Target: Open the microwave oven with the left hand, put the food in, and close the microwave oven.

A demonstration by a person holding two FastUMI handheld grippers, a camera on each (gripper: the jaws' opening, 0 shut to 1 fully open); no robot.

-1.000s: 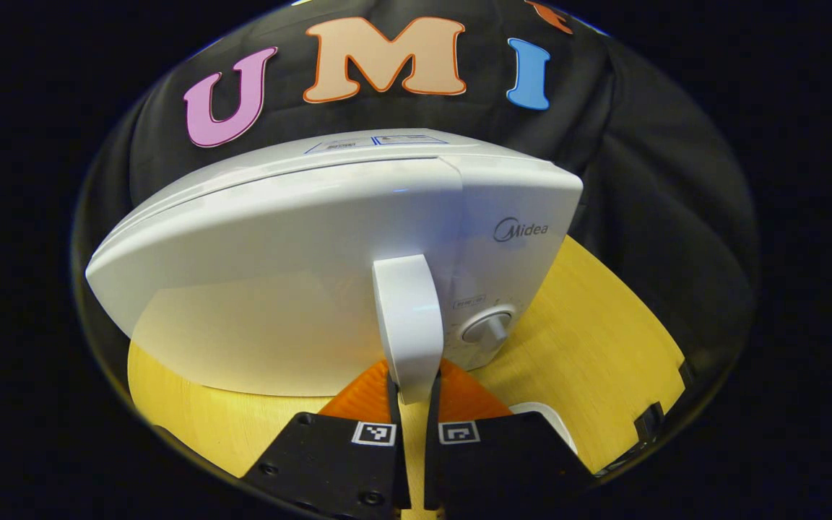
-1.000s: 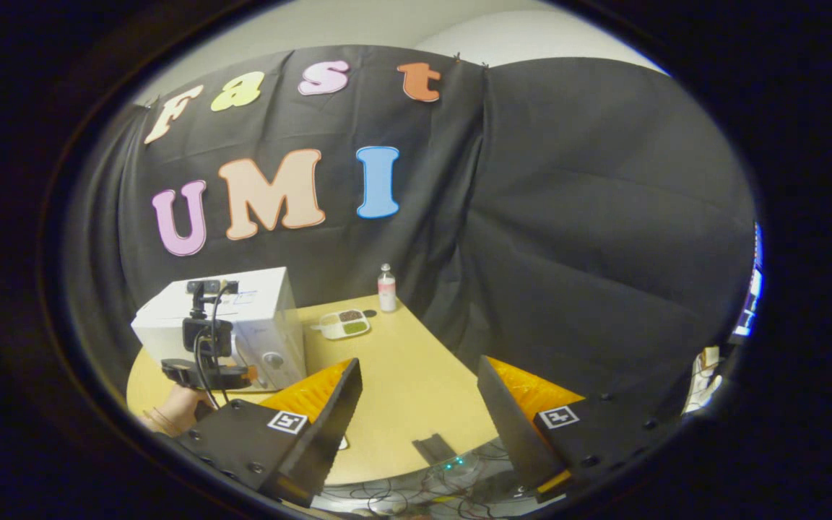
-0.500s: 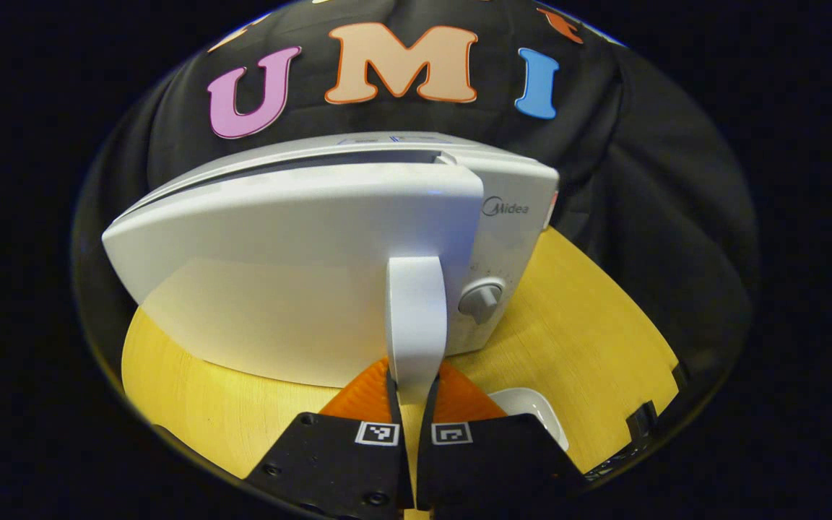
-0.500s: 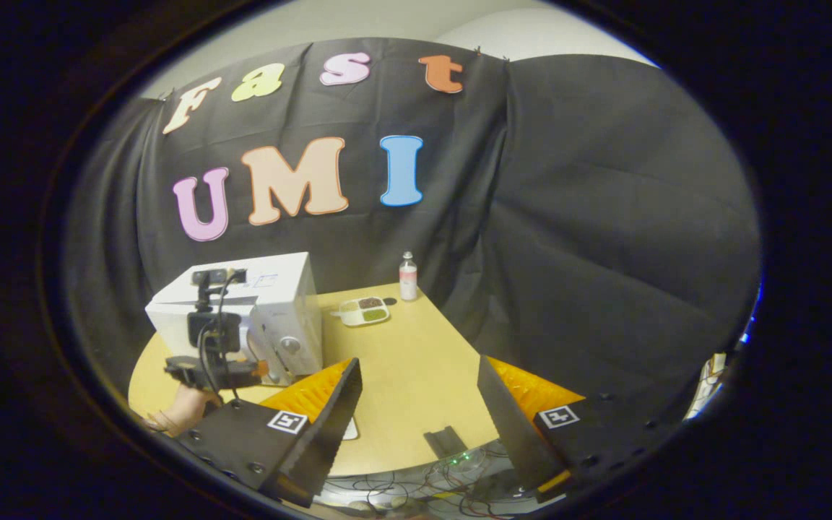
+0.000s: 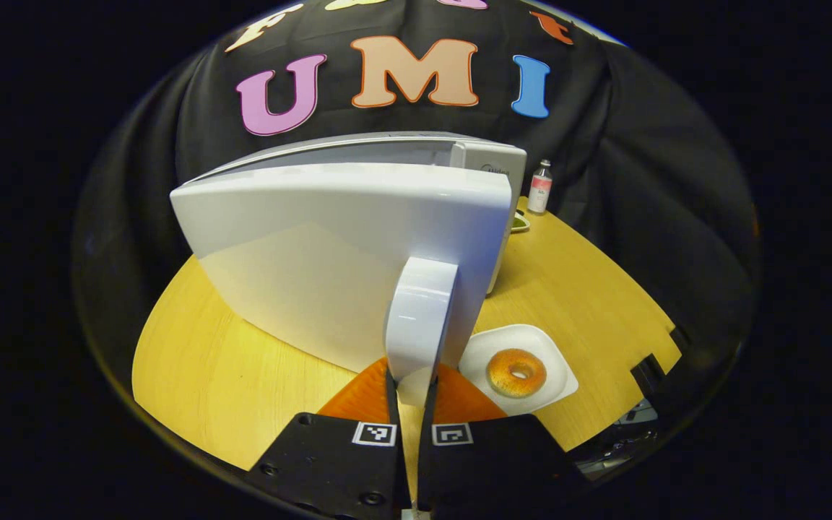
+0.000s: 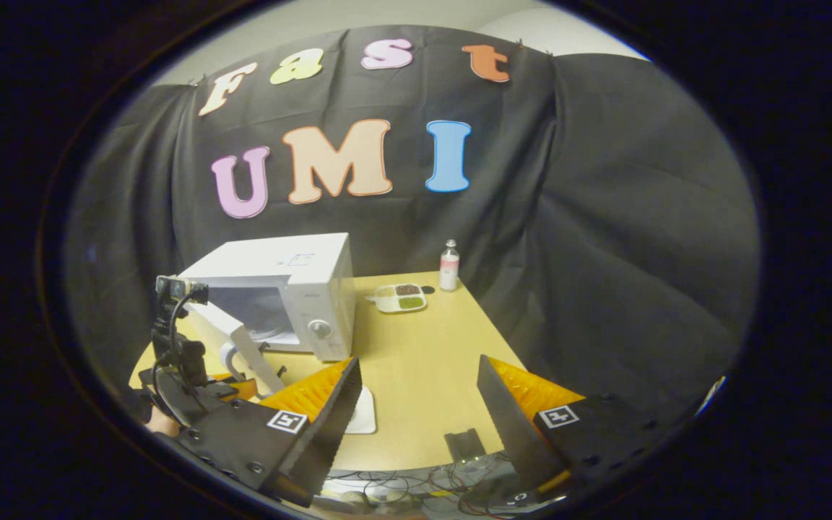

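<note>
In the left gripper view, your left gripper (image 5: pixel 411 393) is clamped on the handle (image 5: pixel 419 318) of the microwave door (image 5: pixel 344 245), both fingers pressing its lower end. The door has swung well out since a second ago, when it lay nearly flush against the microwave (image 5: pixel 484 162); it now hides most of the oven front, dial included. Near the worktop's (image 5: pixel 589 289) front edge, a white plate (image 5: pixel 557 361) holds a doughnut (image 5: pixel 516 373); before, a mere sliver of the plate showed. A small bottle (image 5: pixel 540 187) stands at the far edge, and beside it a dish is mostly hidden behind the door.

In the right gripper view, your right gripper (image 6: pixel 416 404) hangs wide open, holding nothing, over the worktop's (image 6: pixel 423 347) front edge. The microwave (image 6: pixel 293 289) sits at the far left corner, its cavity now exposed with the door (image 6: pixel 235 343) angled outward. The left gripper (image 6: pixel 232 388) sits low at the door's edge. A divided tray (image 6: pixel 399 297) holds dark and green fillings, too small to identify, next to the bottle (image 6: pixel 448 265). The plate (image 6: pixel 364 412) is cut off behind your finger.
</note>
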